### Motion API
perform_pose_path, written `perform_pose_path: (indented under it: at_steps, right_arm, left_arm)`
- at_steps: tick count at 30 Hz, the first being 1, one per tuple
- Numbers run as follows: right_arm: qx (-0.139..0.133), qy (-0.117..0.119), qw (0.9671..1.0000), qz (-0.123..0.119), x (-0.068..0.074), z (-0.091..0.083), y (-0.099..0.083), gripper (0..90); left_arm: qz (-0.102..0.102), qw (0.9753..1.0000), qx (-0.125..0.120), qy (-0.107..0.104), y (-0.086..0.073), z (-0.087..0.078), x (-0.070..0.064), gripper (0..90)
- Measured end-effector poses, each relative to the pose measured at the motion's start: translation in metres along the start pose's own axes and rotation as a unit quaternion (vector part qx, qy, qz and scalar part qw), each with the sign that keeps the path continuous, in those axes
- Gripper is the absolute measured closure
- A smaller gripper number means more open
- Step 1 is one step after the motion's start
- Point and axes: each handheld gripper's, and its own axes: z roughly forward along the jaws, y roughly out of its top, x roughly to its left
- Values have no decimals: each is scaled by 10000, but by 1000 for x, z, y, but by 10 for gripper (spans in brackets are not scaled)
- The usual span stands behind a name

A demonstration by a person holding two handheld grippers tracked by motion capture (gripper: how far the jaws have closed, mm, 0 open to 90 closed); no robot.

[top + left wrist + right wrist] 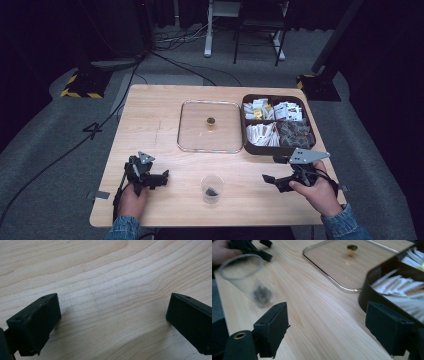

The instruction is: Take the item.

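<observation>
**Both grippers idle, cup between them**

Currently I see the clear plastic cup standing upright at lower centre of the high view, on the wooden table near its front edge. Something small and dark sits in the cup's bottom; can't tell what it is.

Left gripper is at lower left of the high view, held in the person's left hand, pointing toward the cup but well apart from it. In the left gripper view its jaws are spread wide over bare wood, nothing between them.

Right gripper is at lower right, in the right hand, also aimed at the cup, apart from it. In the right gripper view the jaws are wide apart and empty; cup shows blurred at upper left of that frame.

Glass lid with a small brass knob lies flat at table centre. Just right of it, touching or nearly so, is the dark compartment box full of white sachets and darker packets.
</observation>
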Motion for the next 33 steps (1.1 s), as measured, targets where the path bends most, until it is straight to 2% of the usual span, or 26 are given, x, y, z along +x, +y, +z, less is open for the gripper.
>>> perform_pose_path:
  at_steps: [6, 7, 10, 12, 17, 29, 31, 33]
  right_arm:
    - [64, -180, 9996, 194, -11, 2, -20, 180]
    - [-17, -233, 9991, 347, -15, 5, -28, 180]
    - [-53, -271, 9988, 411, -17, 9, -36, 172]
    - [127, -286, 9986, 419, -22, 16, -46, 166]
    - [294, -389, 9976, 495, -29, 23, -60, 165]
    - [557, -456, 9963, 467, -26, 35, -76, 164]
    - [612, -504, 9964, 285, -23, 37, -78, 156]
    - [634, -540, 9963, 222, -22, 37, -78, 153]
  left_arm:
    - [-1, 10000, -1, 1, 0, 0, 0, 0]
    - [-2, 10000, -2, 1, 0, 0, 0, 0]
    - [-1, 10000, -2, -2, 0, 0, 0, 0]
    - [-2, 10000, -2, 0, 0, 0, 0, 0]
    - [0, 10000, 1, 0, 0, 0, 0, 0]
    - [1, 10000, 1, 0, 0, 0, 0, 0]
    - [-1, 10000, -1, 0, 0, 0, 0, 0]
    - [-1, 10000, -2, -1, 0, 0, 0, 0]
